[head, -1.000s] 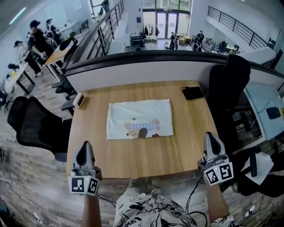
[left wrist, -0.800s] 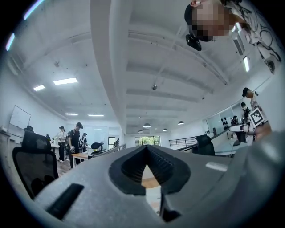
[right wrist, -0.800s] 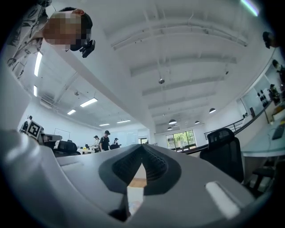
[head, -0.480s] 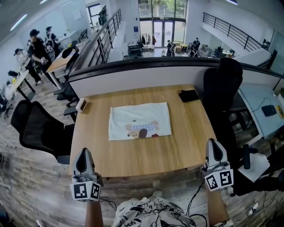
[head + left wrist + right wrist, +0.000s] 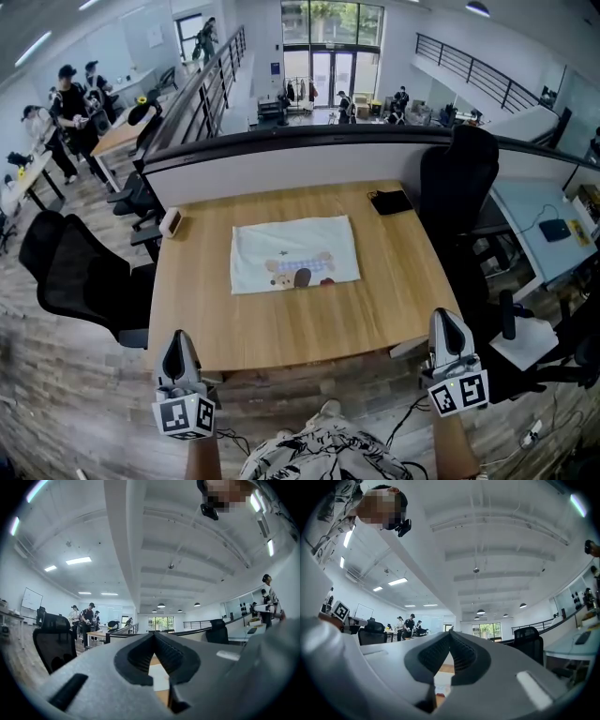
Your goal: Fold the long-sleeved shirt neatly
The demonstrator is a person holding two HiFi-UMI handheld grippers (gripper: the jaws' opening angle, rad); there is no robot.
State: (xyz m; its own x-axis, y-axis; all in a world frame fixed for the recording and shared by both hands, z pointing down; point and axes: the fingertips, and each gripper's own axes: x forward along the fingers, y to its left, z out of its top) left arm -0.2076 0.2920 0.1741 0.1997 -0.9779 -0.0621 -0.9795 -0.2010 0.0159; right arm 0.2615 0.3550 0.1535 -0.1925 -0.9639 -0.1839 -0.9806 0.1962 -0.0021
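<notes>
The shirt lies folded into a flat pale rectangle in the middle of the wooden table, a cartoon print at its near edge. My left gripper hangs off the table's near left corner, shut and empty. Past the near right corner, my right gripper is also shut with nothing in it. Both are well short of the shirt. In the left gripper view the closed jaws frame a strip of table and pale cloth. The right gripper view shows its closed jaws the same way.
A black flat object lies at the table's far right corner, a small white device at the far left edge. Black office chairs stand left and right of the table. People stand at desks far left.
Both grippers have drawn back toward me, from over the table's near edge to off its corners. The shirt has not moved.
</notes>
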